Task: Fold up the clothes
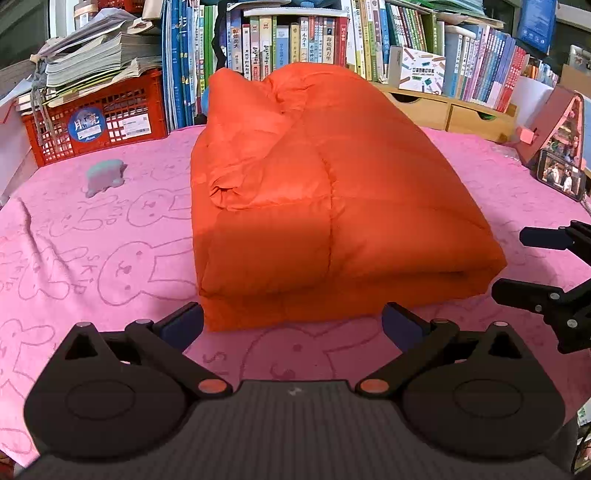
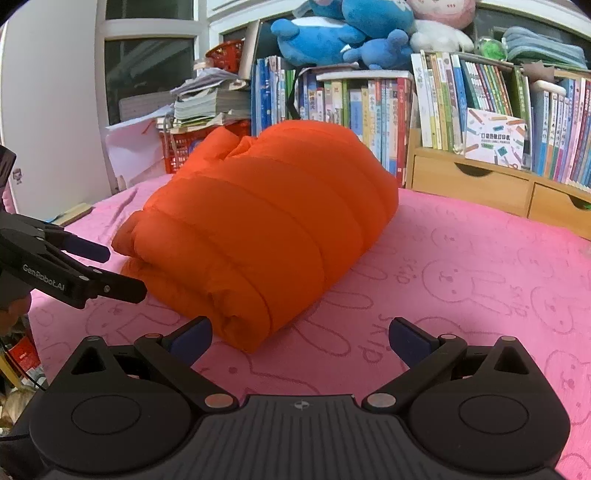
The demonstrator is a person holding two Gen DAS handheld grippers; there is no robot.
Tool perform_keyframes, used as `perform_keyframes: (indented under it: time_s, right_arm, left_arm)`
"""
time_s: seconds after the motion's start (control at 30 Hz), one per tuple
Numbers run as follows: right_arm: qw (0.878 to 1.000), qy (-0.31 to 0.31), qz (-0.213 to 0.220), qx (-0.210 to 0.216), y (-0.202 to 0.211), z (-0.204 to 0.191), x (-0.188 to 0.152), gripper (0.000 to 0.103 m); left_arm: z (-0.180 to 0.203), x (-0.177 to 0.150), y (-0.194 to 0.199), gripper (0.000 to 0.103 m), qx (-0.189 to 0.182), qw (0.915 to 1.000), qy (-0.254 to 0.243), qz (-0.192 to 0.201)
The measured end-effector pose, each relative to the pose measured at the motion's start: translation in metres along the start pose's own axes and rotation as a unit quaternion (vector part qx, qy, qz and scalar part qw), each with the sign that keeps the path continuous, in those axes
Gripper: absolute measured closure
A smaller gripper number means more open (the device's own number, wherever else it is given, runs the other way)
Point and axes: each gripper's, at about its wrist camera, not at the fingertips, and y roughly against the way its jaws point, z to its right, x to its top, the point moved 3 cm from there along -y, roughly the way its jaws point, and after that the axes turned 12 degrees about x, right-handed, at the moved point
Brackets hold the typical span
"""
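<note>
With the orange puffer jacket (image 1: 314, 206) lying folded mid-desk on the pink cloth (image 1: 92, 240), both the left tool (image 1: 291, 325) and right tool (image 2: 299, 336) gape wide and empty just beside its near edge, so I would press the puffy bundle flat gently.

Looks like a kid's bedroom/study at home: shelves crammed w/ children's books (image 2: 369, 103), plush toys (image 2: 343, 33) piled on top, wooden drawers (image 2: 469, 184) below. Pink bunny-print cover (image 1: 92, 258) on the work surface; red crate (image 1: 99, 118) stacked w/ workbooks, window (image 2: 147, 62) behind.
</note>
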Motion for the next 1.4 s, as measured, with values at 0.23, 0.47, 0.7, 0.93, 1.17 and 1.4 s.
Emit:
perform_keyframes:
  time_s: [0.23,0.47,0.7,0.93,1.17,1.4]
  right_arm:
    - [1.000,-0.004,-0.003,-0.001,-0.002,0.002,-0.001,0.000]
    - [1.000,-0.007,-0.005,0.002,-0.004,0.002,-0.001,0.000]
    - [1.000,-0.006,-0.008,0.005,-0.009,-0.004,0.000,0.000]
    - [1.000,-0.004,-0.014,0.006,-0.012,-0.005,-0.001,0.000]
    - [1.000,-0.003,-0.018,0.009,-0.014,-0.005,-0.002,0.000]
    - [1.000,0.000,-0.019,0.018,-0.019,-0.010,0.001,0.000]
  left_arm:
    - [0.001,-0.001,-0.005,0.000,-0.009,0.9998,0.007,-0.014]
    - [0.002,-0.002,-0.011,0.000,-0.004,0.9995,0.010,-0.031]
    - [0.003,-0.002,-0.015,0.000,-0.002,0.9990,0.014,-0.042]
    - [0.003,-0.005,-0.017,0.000,0.006,0.9989,0.007,-0.047]
    - [0.003,-0.005,-0.018,0.000,0.026,0.9986,0.000,-0.047]
    - [-0.003,-0.004,-0.023,0.000,0.048,0.9975,0.006,-0.052]
